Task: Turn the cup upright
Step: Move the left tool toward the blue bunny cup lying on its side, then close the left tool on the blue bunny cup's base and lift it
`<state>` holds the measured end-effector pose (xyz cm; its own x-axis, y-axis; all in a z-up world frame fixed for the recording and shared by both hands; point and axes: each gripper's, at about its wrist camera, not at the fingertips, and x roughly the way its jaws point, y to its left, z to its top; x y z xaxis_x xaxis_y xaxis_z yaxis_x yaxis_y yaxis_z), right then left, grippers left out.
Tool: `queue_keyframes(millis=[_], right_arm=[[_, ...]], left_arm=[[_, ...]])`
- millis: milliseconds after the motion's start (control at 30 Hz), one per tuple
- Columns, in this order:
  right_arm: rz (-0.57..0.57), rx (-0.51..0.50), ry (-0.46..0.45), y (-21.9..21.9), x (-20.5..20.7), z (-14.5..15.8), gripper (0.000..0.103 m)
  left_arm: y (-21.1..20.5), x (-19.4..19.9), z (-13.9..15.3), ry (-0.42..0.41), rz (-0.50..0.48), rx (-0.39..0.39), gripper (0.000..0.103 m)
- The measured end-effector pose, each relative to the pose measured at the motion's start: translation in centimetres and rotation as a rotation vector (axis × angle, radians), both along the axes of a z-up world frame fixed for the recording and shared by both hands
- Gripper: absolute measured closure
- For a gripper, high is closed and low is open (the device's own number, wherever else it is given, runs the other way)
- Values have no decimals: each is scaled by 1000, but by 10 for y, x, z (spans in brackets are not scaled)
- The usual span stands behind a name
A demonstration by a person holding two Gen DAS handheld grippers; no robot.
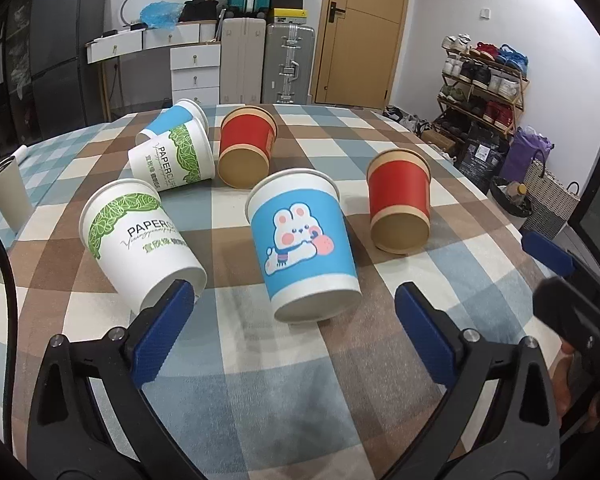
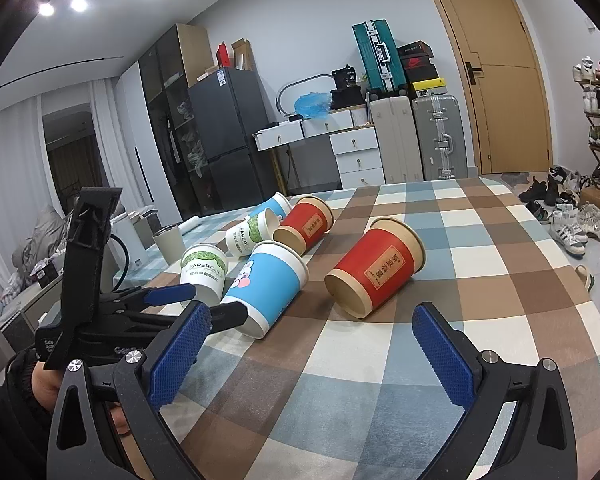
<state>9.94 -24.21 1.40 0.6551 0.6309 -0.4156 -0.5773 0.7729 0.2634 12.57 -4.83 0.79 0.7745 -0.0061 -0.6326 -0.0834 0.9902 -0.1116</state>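
Bare checkered desk [image 2: 480,280] right of near red cup [image 2: 376,266]: wide lane. Strip of cloth open between near red cup and bunny cup [image 1: 304,240]. Far cluster tight: green-print cup [image 1: 172,160], far blue cup [image 1: 176,118], far red cup [image 1: 246,146] almost touching. Grey tumbler [image 1: 6,200] at desk's left edge. Left hand-held gripper [image 1: 294,312] straddles bunny cup base, near white cup [image 1: 140,240] against its left finger.

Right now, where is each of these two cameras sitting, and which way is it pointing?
Left wrist view: sits on the left tongs, looking forward across the checked table at the bunny cup lying on its side; its own two blue pads show, wide open.
Right wrist view: sits on the right tongs, looking at the near red cup; its open pads show, plus the left tongs and the hand holding it.
Shared: the same six tipped cups, table, door and suitcases.
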Motion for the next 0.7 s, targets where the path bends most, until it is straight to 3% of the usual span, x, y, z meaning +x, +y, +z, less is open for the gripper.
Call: queue_keyframes(millis=[133, 333, 433, 533, 700], right_arm=[[0, 0, 0, 0, 0, 0, 0], [0, 1, 0, 0, 0, 0, 0], [0, 0, 0, 0, 0, 0, 0], [1, 1, 0, 0, 0, 0, 0], [0, 0, 0, 0, 0, 0, 0]], left_arm=[[-1, 10, 0, 1, 2, 9, 5], [-1, 24, -4, 35, -1, 6, 17], [-2, 29, -8, 54, -7, 3, 27], [-3, 32, -12, 74, -18, -3, 46], [-5, 29, -12, 68, -31, -15, 48]])
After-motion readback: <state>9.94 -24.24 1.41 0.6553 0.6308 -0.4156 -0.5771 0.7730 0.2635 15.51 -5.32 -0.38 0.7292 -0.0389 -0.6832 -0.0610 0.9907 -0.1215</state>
